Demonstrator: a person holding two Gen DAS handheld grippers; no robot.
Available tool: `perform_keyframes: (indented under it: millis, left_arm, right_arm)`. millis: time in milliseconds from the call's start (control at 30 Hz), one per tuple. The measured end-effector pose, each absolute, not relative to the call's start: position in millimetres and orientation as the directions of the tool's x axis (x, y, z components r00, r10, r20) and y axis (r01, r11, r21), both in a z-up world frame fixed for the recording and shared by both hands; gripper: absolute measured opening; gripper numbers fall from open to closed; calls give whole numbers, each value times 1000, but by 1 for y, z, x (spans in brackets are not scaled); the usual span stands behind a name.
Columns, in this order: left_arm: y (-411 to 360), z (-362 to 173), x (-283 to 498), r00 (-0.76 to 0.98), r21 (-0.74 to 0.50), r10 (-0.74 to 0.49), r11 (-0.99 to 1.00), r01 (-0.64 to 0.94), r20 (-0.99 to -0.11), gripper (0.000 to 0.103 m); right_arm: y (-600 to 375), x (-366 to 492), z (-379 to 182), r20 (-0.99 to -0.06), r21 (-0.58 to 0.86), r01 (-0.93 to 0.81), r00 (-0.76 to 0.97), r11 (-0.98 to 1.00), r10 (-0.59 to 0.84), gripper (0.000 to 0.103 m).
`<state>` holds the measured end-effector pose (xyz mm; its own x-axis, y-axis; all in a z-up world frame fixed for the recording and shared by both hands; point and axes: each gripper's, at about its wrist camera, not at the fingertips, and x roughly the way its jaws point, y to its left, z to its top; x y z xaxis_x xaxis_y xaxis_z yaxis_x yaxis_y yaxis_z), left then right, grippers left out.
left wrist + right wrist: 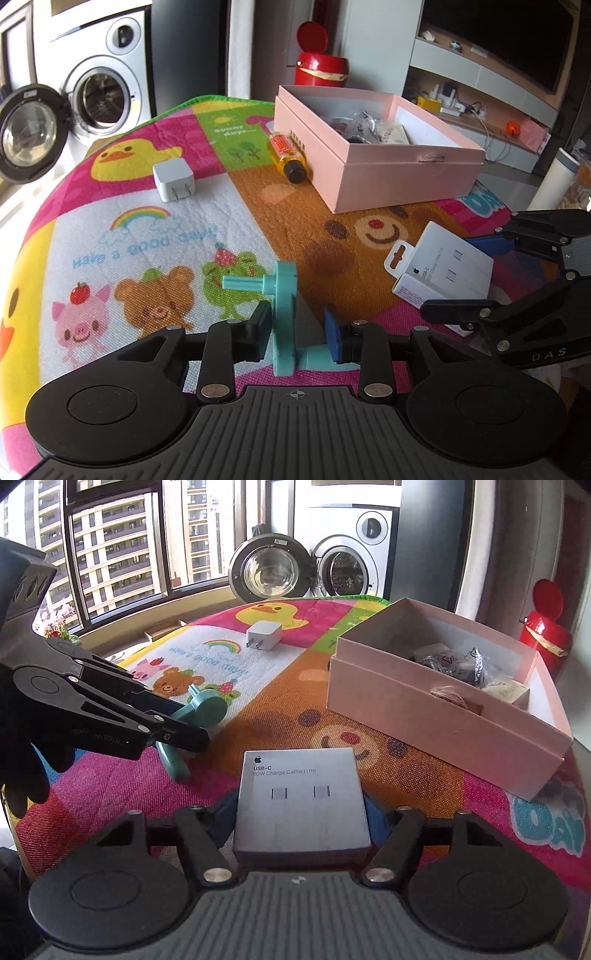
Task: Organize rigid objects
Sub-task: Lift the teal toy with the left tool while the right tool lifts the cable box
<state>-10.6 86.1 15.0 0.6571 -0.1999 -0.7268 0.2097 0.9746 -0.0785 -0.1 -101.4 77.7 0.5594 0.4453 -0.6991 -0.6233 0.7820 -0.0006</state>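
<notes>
My left gripper is shut on a teal plastic crank-shaped part; one pad presses its disc, the other its stem. The part also shows in the right wrist view on the colourful mat. My right gripper is shut on a white USB-C cable box, its blue pads against both sides; the box also shows in the left wrist view. An open pink box holds bagged items. A white charger plug and an amber bottle lie on the mat.
A red bin with a raised lid stands behind the pink box. A washing machine with its door open is beyond the table. The cartoon mat covers the table. A TV shelf is at the far right.
</notes>
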Motion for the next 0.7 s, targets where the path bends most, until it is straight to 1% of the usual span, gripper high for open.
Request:
perform_keyframes:
  millis: [67,100,133,167,200,233,267,367,433,500,567,633,700]
  left_arm:
    - [78,15,-9,650,-63,-203,971,232,-732,55]
    - [73,15,-9,647,-58,-205,969,242,-735,58]
    - [70,14,-8,645,-52,-206,967,250,-736,66]
    - [66,13,-7,640,-49,-213,963,264,-738,76]
    - [63,11,-6,636,-49,-222,959,278,-739,81]
    - [59,9,-6,633,-48,-229,956,290,-740,90]
    - [56,8,-6,632,-42,-231,953,299,-740,95]
    - [50,4,-9,648,-17,-218,953,301,-730,97]
    - [56,5,-13,655,-50,-235,956,288,-718,97]
    - [64,9,-19,663,-73,-238,961,267,-709,95]
    - [72,15,-26,694,-55,-209,970,238,-688,86]
    - [81,23,-30,737,-21,-163,980,198,-656,84]
    - [93,28,-27,759,-28,-141,987,160,-635,84]
  right_arm:
    - [-119,2,77,-700,5,-573,583,819,412,69]
    - [-128,4,76,-703,4,-544,595,839,390,69]
    - [-135,5,75,-706,3,-519,604,855,369,69]
    - [-142,7,73,-708,12,-492,611,870,355,74]
    - [-150,11,70,-712,32,-453,616,891,339,86]
    - [-153,13,68,-713,48,-429,617,902,332,91]
    - [-156,12,66,-704,59,-418,627,907,335,96]
    - [-149,9,62,-696,23,-421,644,907,317,103]
    - [-149,10,62,-697,31,-418,642,908,319,103]
    - [-150,9,62,-695,36,-418,642,908,324,103]
    - [-149,9,63,-694,34,-417,644,908,322,103]
    - [-148,9,63,-693,34,-416,645,909,321,103]
    - [-148,8,63,-692,33,-415,646,909,320,103]
